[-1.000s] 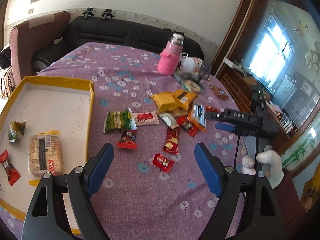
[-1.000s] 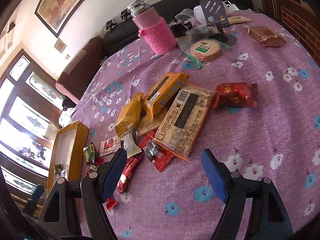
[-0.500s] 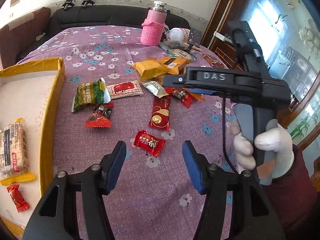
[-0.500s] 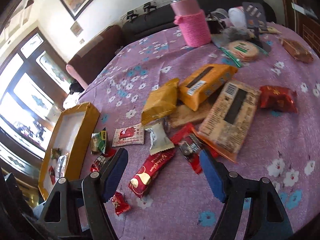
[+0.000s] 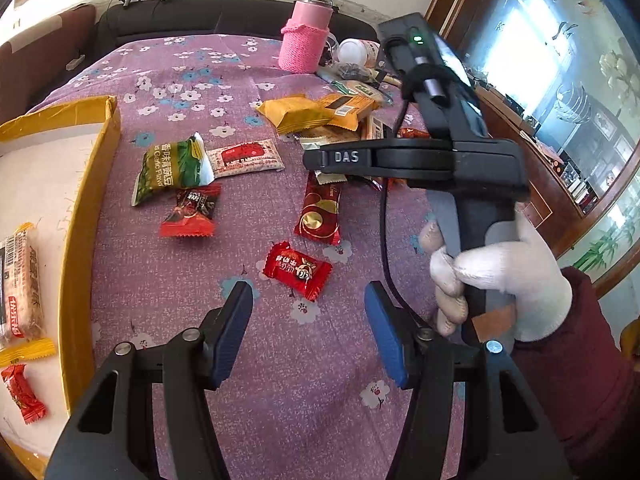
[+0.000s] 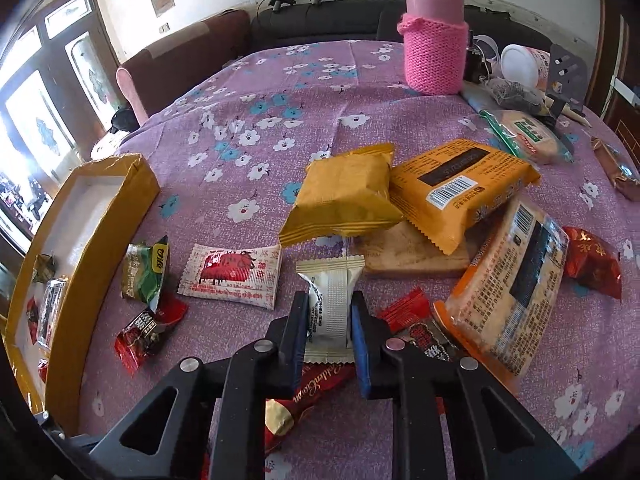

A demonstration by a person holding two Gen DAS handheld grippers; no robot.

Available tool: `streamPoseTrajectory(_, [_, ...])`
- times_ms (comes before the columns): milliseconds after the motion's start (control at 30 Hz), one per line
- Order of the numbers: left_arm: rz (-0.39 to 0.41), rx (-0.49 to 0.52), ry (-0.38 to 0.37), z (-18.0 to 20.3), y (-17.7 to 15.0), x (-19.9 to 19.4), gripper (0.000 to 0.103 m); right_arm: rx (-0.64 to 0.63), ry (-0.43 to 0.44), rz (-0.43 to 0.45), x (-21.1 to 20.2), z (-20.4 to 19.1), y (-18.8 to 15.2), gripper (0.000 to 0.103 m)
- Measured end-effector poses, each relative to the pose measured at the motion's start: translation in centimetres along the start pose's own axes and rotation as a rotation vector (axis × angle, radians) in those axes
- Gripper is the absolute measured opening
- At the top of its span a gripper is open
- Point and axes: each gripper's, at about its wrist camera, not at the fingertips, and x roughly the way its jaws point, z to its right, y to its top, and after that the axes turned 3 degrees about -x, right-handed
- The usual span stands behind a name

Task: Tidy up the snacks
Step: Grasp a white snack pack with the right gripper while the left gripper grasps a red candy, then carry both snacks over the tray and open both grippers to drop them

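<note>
— Tongs first: which pair is nearer a snack?
— Right tongs (image 6: 329, 332) are pinched on the white packet (image 6: 331, 303), lengthwise along the fingers. Left tongs (image 5: 308, 330) gape, red candy (image 5: 298, 270) on the bench (image 5: 168, 272) just ahead; box (image 5: 94, 184) leftward.

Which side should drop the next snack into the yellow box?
Right. The right tongs are already shut on the white snack packet, so it only needs carrying to the yellow box. The left tongs are open and empty, short of the red candy.
</note>
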Motion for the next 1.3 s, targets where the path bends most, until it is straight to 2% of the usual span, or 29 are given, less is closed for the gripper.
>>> streamPoseTrajectory(267, [-0.038,0.011,0.022,0.7,1.0,3.7,0.056,0.126,0.14,0.123,-5.6,3.1,-2.0,0.021])
streamPoseTrajectory(333, [-0.011,0.029,0.016,0.8,0.8,3.8,0.034,0.139,0.169,0.138,-6.1,3.4,-2.4,0.021])
streamPoseTrajectory(367, [0.0,0.035,0.04,0.7,0.8,3.8,0.019,0.143,0.176,0.14,-6.2,3.5,-2.5,0.021])
streamPoseTrajectory(600, [0.028,-0.023,0.023,0.0,0.8,2.9,0.019,0.155,0.19,0.141,-6.0,3.5,-2.7,0.021])
streamPoseTrajectory(800, [0.117,-0.085,-0.023,-1.2,0.8,-1.6,0.019,0.168,0.212,0.146,-6.9,2.9,-3.3,0.021])
streamPoseTrajectory(933, [0.2,-0.129,0.014,-4.0,0.5,-6.1,0.019,0.155,0.248,0.15,-8.4,1.0,-3.6,0.021])
streamPoseTrajectory(1067, [0.276,-0.217,0.096,-8.7,-0.6,-10.3,0.019,0.081,0.274,0.158,-9.8,-3.1,-2.9,0.021])
streamPoseTrajectory(1167, [0.313,-0.293,0.172,-12.6,-1.9,-12.3,0.019,0.024,0.319,0.138,-9.9,-7.0,-2.5,0.021])
streamPoseTrajectory(1300, [0.323,-0.382,0.24,-17.1,-3.6,-13.4,0.019,-0.051,0.379,0.078,-8.5,-12.3,-2.5,0.021])
